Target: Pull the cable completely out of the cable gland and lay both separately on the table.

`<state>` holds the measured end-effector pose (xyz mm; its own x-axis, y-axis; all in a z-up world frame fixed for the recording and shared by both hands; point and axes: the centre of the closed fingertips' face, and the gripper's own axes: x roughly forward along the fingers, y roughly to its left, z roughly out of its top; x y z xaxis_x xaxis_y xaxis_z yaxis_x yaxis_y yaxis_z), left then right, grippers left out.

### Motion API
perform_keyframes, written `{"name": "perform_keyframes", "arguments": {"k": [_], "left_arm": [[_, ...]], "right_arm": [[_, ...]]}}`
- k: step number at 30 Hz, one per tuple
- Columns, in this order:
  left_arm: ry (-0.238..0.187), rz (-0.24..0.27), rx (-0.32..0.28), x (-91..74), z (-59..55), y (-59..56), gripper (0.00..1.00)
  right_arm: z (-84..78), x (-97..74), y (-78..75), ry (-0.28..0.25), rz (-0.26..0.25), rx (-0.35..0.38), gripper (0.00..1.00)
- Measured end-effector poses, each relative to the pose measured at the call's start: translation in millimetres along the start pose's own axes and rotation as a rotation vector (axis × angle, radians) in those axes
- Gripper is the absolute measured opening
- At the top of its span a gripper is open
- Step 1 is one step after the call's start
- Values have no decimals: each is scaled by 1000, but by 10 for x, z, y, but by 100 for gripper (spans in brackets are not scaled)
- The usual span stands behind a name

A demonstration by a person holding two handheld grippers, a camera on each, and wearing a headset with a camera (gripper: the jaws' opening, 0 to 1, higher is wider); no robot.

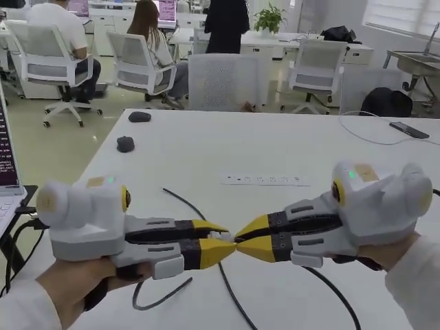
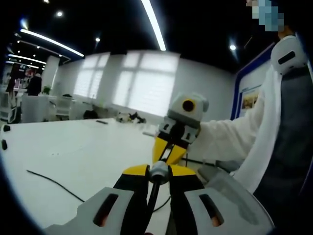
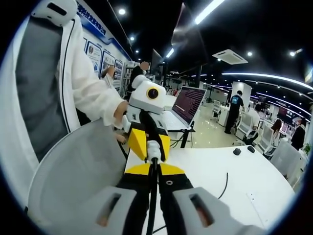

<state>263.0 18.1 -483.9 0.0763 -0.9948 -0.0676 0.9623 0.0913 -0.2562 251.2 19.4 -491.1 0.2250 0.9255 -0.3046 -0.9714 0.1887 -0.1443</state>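
Note:
Above the white table (image 1: 289, 151) my two grippers meet tip to tip. The left gripper (image 1: 229, 240) (image 2: 159, 172) is shut on a small pale cable gland (image 2: 159, 171) (image 3: 153, 149). The black cable (image 3: 153, 186) (image 2: 150, 203) passes through the gland. On it, just short of the gland, my right gripper (image 1: 239, 243) (image 3: 153, 170) is shut. Beneath the grippers, the rest of the cable (image 1: 230, 292) lies in loose curves on the table.
A white power strip (image 1: 265, 180) lies mid-table, beyond the grippers. Two dark mice (image 1: 125, 144) (image 1: 139, 117) sit far left, a phone (image 1: 409, 129) far right. A laptop (image 1: 5, 165) stands off the left edge. Office chairs and seated people are behind the table.

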Motion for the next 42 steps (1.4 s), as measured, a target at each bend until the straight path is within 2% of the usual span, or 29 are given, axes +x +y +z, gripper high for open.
{"name": "perform_keyframes", "arguments": {"k": [9, 18, 28, 37, 42], "left_arm": [[-8, 23, -7, -118, 14, 49, 16], [-22, 52, -18, -272, 39, 88, 16], [-33, 82, -36, -435, 38, 148, 16], [-34, 86, -29, -446, 44, 162, 16], [-41, 107, -35, -417, 65, 199, 16]], "right_arm": [[-99, -125, -47, 4, -38, 15, 3], [-365, -294, -112, 45, -89, 58, 2], [-630, -365, -101, 98, -117, 112, 2], [-674, -352, -120, 110, -132, 124, 3], [-666, -363, -223, 127, -164, 146, 4]]}}
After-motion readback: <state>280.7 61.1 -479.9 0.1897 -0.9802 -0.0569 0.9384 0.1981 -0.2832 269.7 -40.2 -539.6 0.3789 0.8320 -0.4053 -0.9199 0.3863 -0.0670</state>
